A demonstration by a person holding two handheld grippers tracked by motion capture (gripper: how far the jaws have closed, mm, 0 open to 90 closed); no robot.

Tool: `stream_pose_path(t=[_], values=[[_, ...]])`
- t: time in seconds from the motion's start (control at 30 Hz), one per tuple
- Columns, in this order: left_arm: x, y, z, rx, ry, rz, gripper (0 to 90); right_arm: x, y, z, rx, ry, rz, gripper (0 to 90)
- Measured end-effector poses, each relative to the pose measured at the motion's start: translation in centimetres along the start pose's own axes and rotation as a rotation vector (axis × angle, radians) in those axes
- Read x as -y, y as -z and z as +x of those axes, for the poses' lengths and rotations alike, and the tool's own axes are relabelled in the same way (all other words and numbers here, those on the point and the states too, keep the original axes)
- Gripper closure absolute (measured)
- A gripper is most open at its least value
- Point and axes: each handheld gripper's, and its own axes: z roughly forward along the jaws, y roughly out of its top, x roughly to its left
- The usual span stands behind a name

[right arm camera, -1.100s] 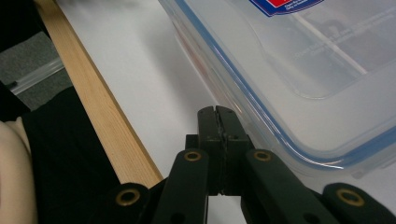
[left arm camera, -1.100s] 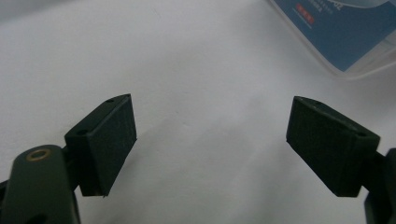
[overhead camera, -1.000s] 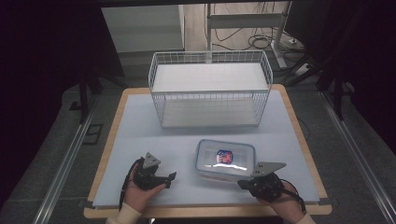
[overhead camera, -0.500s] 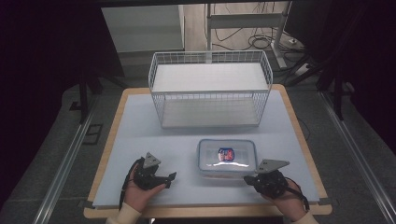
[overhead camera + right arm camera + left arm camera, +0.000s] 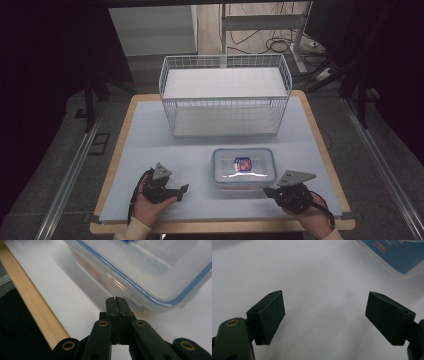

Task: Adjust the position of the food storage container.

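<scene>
A clear plastic container [image 5: 244,167] with a blue-rimmed lid and a red and blue label lies on the pale table [image 5: 150,135], near the front. My right gripper [image 5: 268,191] sits just off its front right corner, pointing left. In the right gripper view, the right gripper [image 5: 116,300] is shut with nothing between the jaws, its tips right at the container [image 5: 150,272] wall under the lid rim; contact cannot be told. My left gripper [image 5: 182,192] rests left of the container, pointing right. The left gripper [image 5: 324,315] stands open over bare table, with the container's corner [image 5: 397,255] ahead.
A white wire basket [image 5: 225,95] stands at the back middle of the table. The table's wooden edge [image 5: 32,302] runs close beside my right gripper. Dark floor, rails and cables surround the table.
The container has turned from a slight skew to square with the table. My right gripper has drifted a little to the right. The left hand has stayed put.
</scene>
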Motion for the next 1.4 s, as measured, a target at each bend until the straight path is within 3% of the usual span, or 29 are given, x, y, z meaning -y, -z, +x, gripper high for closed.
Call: stream_pose_path(t=[0.13, 0.3, 0.43, 0.53, 0.7, 0.93, 1.17, 1.4], values=[[0.0, 0.1, 0.2, 0.001, 0.006, -0.006, 15.8, -1.6, 1.9, -0.1, 0.035, -0.014, -0.064, 89.7], [0.0, 0.1, 0.2, 0.003, 0.009, -0.008, 15.8, -3.7, 2.9, -2.4, 0.112, -0.051, -0.08, 89.7], [0.0, 0.0, 0.1, 0.006, 0.011, -0.009, 15.8, -5.1, 1.9, -5.3, 0.166, -0.105, -0.066, 89.7], [0.0, 0.0, 0.2, 0.005, 0.015, -0.01, 15.9, -5.2, 1.2, -6.4, 0.182, -0.128, -0.058, 89.7], [0.1, 0.1, 0.3, 0.002, 0.01, -0.005, 15.8, -3.3, -0.6, -7.9, 0.194, -0.154, 0.014, 89.7], [0.0, 0.0, 0.2, -0.008, 0.011, -0.002, 15.8, -1.9, -1.5, -8.5, 0.185, -0.169, 0.058, 89.7], [0.1, 0.0, 0.3, -0.005, 0.012, -0.002, 15.8, -2.0, -2.3, -7.9, 0.165, -0.149, 0.08, 89.7], [0.0, 0.0, 0.4, -0.005, 0.009, -0.003, 15.8, -2.0, -2.8, -7.4, 0.181, -0.128, 0.108, 89.7]])
